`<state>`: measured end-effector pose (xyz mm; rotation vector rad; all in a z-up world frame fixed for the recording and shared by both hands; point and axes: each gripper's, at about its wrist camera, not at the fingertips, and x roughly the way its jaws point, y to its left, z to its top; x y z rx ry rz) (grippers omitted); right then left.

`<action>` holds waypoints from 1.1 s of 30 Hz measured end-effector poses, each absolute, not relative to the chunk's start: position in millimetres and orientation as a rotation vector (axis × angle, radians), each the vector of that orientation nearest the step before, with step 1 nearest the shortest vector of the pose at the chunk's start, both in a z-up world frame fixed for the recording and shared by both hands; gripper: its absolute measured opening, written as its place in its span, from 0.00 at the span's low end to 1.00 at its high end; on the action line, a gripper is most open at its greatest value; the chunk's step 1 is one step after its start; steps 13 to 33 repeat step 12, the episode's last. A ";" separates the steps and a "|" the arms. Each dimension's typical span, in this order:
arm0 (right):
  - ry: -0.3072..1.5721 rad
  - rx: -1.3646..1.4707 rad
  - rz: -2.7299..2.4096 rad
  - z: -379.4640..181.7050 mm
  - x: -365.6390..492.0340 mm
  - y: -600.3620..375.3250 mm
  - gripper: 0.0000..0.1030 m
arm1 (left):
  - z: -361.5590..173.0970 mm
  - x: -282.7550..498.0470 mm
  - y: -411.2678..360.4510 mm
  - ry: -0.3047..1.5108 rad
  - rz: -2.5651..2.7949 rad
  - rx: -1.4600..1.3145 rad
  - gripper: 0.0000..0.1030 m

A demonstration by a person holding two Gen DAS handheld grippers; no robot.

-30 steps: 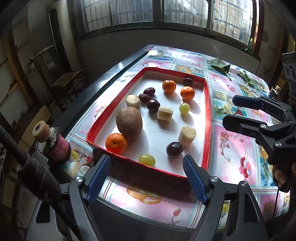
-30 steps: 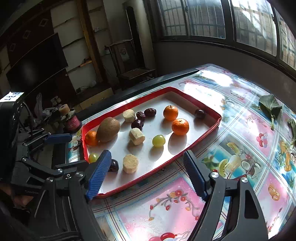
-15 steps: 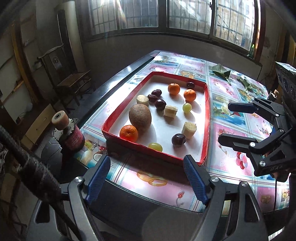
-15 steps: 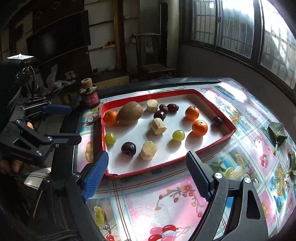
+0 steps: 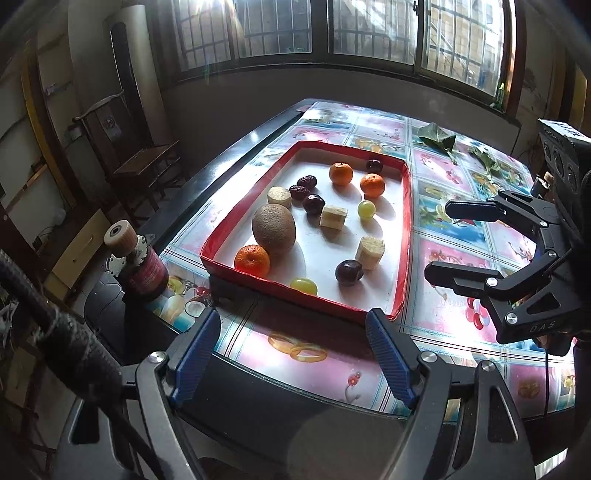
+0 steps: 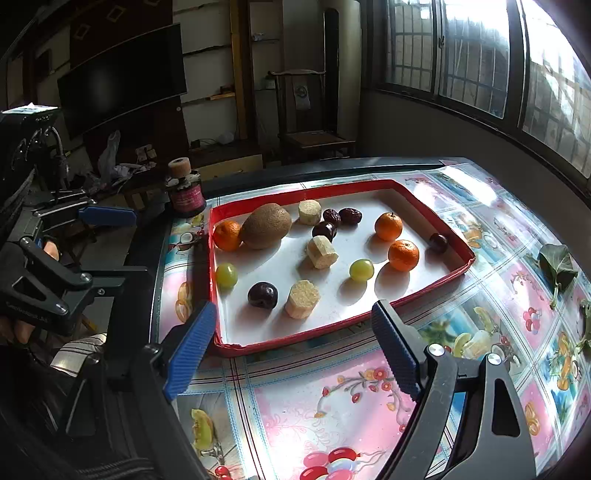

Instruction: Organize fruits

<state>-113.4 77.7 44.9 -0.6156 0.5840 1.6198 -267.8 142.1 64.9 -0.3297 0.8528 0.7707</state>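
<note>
The only lettering that can be read is "DAS", embossed on the black body of the right gripper (image 5: 439,243) at the lower right of the left wrist view. In the right wrist view the body of the left gripper (image 6: 122,243), at the left edge of the frame, carries a line of raised letters too small and blurred to make out. The red label on the spool (image 6: 185,192) at upper left shows print that is likewise illegible.

A home living room: television (image 6: 122,88), wooden chair (image 6: 310,122), barred windows (image 5: 332,29).
</note>
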 end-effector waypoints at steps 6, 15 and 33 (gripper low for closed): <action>0.605 -0.621 1.615 36.9 -109.9 80.3 0.83 | 62.2 -266.4 148.3 0.866 0.765 -0.346 0.79; 0.620 -0.620 1.611 32.0 -107.7 85.2 0.83 | 62.8 -265.5 149.7 0.852 0.765 -0.344 0.78; 0.620 -0.620 1.611 32.0 -107.7 85.2 0.83 | 62.8 -265.5 149.7 0.852 0.765 -0.344 0.78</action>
